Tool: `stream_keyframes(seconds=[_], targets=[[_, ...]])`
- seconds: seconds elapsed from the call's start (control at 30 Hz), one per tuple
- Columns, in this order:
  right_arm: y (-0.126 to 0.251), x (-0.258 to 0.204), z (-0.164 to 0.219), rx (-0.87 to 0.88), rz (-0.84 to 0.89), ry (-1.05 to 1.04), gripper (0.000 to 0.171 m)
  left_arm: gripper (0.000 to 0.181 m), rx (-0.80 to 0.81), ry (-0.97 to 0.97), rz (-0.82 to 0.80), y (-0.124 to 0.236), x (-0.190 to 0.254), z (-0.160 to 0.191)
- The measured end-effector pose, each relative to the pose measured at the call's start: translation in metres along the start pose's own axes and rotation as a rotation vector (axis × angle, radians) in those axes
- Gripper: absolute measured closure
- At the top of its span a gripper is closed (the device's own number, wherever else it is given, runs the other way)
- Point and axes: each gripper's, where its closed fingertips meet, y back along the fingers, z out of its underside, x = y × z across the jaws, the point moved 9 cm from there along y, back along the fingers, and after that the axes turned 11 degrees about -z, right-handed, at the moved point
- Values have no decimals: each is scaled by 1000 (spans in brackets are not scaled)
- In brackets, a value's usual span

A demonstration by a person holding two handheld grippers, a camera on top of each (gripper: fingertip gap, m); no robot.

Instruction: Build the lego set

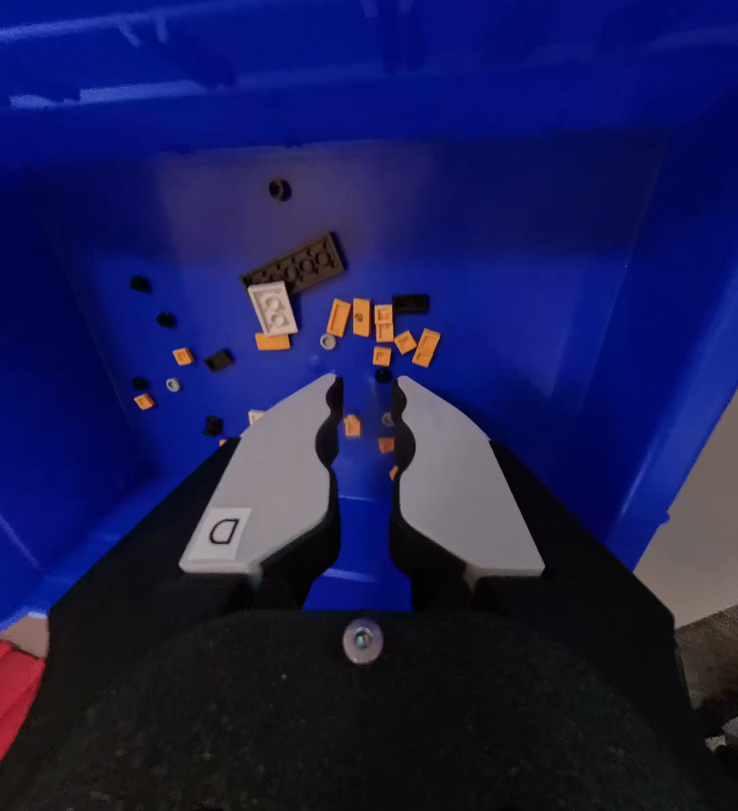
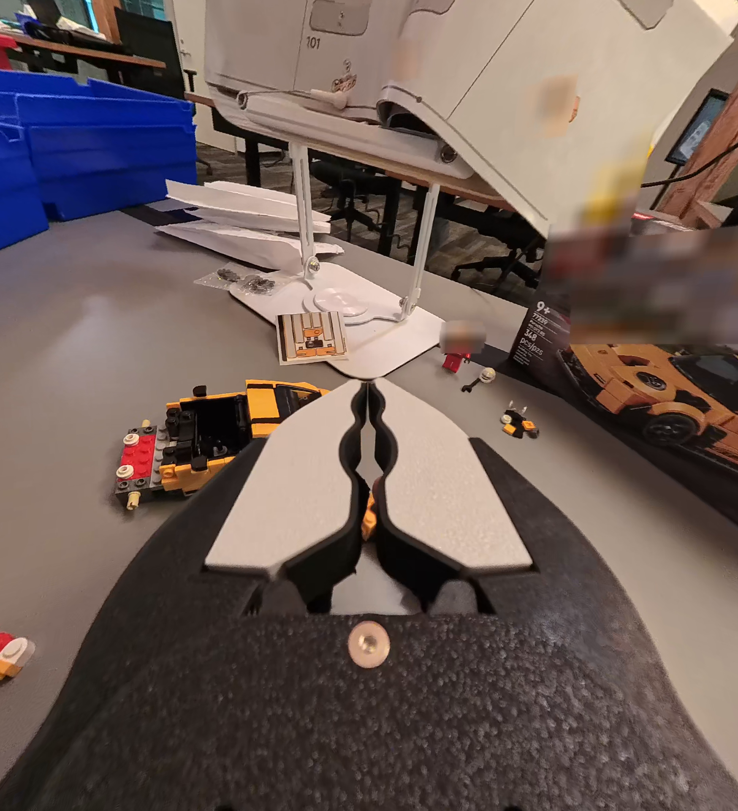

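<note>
Lego car (image 2: 209, 439) sits left of the closed right claw (image 2: 367, 386); left claw (image 1: 365, 379) gapes.

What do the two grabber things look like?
Both look alike. The left gripper and the right gripper each have a rough black body, a shiny round screw in the middle, and two pale grey fingers with wavy black inner edges. Only the left shows a white sticker on one finger.

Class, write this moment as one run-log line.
left gripper: open over blue bin of orange pieces | right gripper: shut on orange piece | car: unfinished
</note>
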Motion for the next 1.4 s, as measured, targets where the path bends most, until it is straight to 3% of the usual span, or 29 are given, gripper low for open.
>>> stream_keyframes(seconds=[0.3,0.7,1.1,1.23,1.4], targets=[[5,9,0,21,54,-42,171,163,-15,-90,23,-21,-3,-13],[2,9,3,5,30,-62,171,170,-19,-71,68,-29,-7,-14],[3,9,3,8,22,-68,171,176,28,-161,-70,-27,4,-16],[5,10,0,25,23,-72,171,176,64,-172,-185,-9,8,-15],[10,12,-4,66,19,-90,171,176,229,-203,-363,60,22,-38]])
